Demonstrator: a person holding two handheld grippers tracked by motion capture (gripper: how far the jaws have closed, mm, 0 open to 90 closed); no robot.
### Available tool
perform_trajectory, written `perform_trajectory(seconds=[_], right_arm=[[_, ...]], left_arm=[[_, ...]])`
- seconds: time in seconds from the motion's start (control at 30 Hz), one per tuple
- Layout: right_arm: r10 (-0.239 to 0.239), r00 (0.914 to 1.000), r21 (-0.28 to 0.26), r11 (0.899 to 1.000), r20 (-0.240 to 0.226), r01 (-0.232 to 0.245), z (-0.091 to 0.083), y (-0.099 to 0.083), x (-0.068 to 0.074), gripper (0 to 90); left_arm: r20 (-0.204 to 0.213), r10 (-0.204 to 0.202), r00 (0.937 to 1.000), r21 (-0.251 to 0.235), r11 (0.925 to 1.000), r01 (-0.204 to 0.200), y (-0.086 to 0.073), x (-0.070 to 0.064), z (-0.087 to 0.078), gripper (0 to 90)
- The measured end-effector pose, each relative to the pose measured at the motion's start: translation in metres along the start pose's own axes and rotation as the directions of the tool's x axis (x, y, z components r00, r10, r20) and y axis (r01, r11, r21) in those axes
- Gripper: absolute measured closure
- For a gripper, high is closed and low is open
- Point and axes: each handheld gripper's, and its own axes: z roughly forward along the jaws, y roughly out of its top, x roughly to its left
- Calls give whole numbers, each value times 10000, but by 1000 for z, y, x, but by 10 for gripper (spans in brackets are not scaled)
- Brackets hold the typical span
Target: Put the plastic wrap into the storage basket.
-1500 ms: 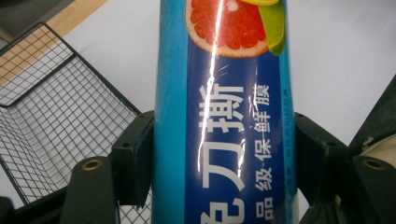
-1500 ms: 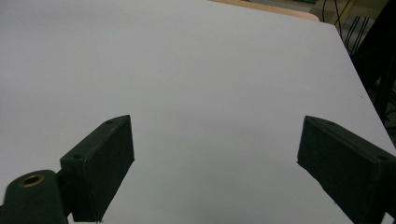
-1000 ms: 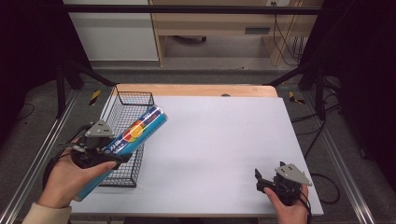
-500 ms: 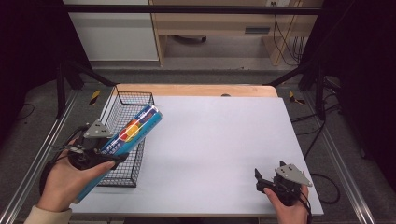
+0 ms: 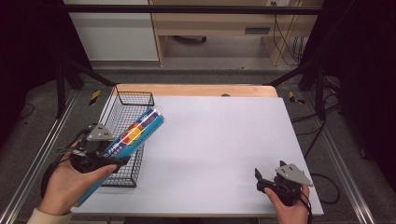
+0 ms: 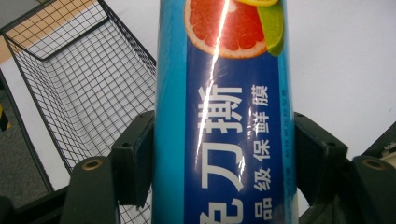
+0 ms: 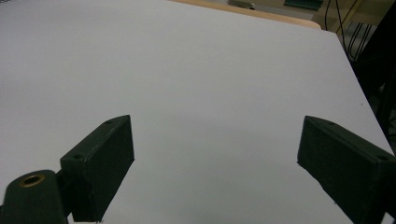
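Note:
A long blue cling-film box (image 5: pixel 133 134) with a grapefruit picture lies slanted above the black wire basket (image 5: pixel 135 99) at the table's left. My left gripper (image 5: pixel 100 156) is shut on the box's lower half. In the left gripper view the box (image 6: pixel 224 112) rises between both jaws, which press its sides, and the basket (image 6: pixel 88 88) lies behind it at the left. My right gripper (image 5: pixel 266 179) rests at the table's front right, open. Its jaws stand wide apart over the bare white tabletop (image 7: pixel 210 84) in the right gripper view.
The white table (image 5: pixel 219 140) has a wooden strip along its far edge. Black tripod legs stand at both sides of the table. Shelving and cables sit beyond the far edge.
The left gripper has carried the box a little left and back, over the basket. The right gripper has stayed still.

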Motion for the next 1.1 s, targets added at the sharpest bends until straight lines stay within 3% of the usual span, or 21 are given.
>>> perform_trajectory(seconds=[0.47,0.57,0.9,1.0,1.03,1.1], right_arm=[[33,10000,14,10000,-92,-33,0,0,1,106],[65,9999,30,10000,-136,-64,-1,0,1,105],[-8,9997,-297,9996,-249,1,-3,3,5,114],[-113,9990,-303,9995,-433,100,-3,3,8,111],[-119,9968,-508,9987,-785,79,-4,5,9,107],[-111,9966,-561,9984,-817,65,-6,6,10,109]], left_arm=[[-554,-477,9973,216,9986,489,-13,19,0,322],[-618,-819,9947,147,9964,830,-17,25,1,322],[-1002,-911,9908,771,9921,990,-22,34,8,321],[-1074,-1030,9889,910,9894,1130,-22,35,12,322],[-1006,-1050,9894,941,9889,1146,-22,35,13,322],[-991,-1102,9890,1049,9872,1205,-23,35,15,322]])
